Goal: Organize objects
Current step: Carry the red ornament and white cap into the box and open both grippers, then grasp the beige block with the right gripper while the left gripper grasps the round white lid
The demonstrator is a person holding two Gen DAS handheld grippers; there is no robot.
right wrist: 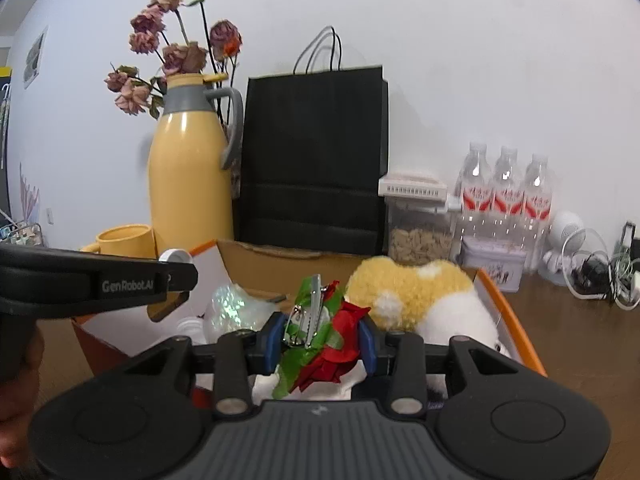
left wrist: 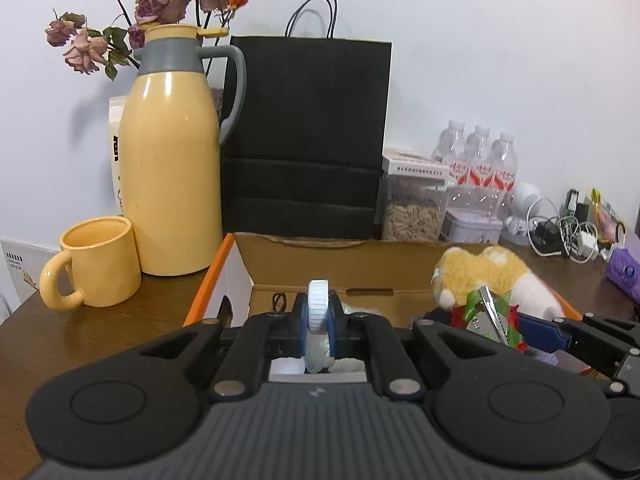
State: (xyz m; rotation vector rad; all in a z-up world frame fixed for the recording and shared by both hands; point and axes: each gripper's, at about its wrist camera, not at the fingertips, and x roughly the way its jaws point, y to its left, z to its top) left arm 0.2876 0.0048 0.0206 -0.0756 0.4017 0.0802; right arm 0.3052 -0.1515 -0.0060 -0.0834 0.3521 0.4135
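On the left, the left gripper (left wrist: 319,320) is pinched nearly shut on a small white ribbed-cap bottle (left wrist: 318,305), held upright between its blue pads above the cardboard box (left wrist: 320,258). Over to the right, the right gripper (right wrist: 320,334) stands partly open, its pads clamped on a red-and-green ornament with a metal clip (right wrist: 320,328), also over the box. Beside it, at the box's right end, lies a yellow-and-white plush toy (right wrist: 412,292).
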